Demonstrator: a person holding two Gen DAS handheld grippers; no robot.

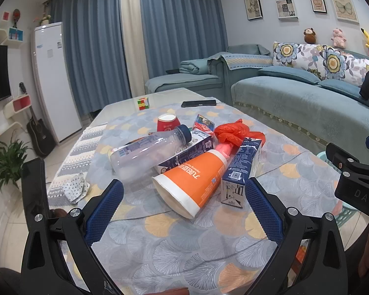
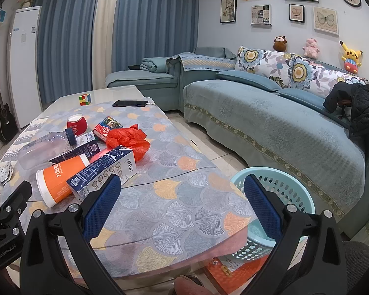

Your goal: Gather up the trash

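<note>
We see both tools wide open, holding nothing: left tool (image 1: 184, 194), right tool (image 2: 182, 191). Trash heaped mid-counter (image 1: 184, 250): orange cup (image 1: 189, 184) on side, clear bottle (image 1: 145, 152), blue carton (image 1: 241, 167), red bag (image 1: 231, 132), red cup (image 1: 167, 123) toward far edge. Blue basket (image 2: 283, 186) on floor beside counter's right edge, below right tool.

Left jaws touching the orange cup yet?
Apart. Left wrist view: left gripper jaws stand wide open, and bare tablecloth shows between both pads and the orange cup.
</note>
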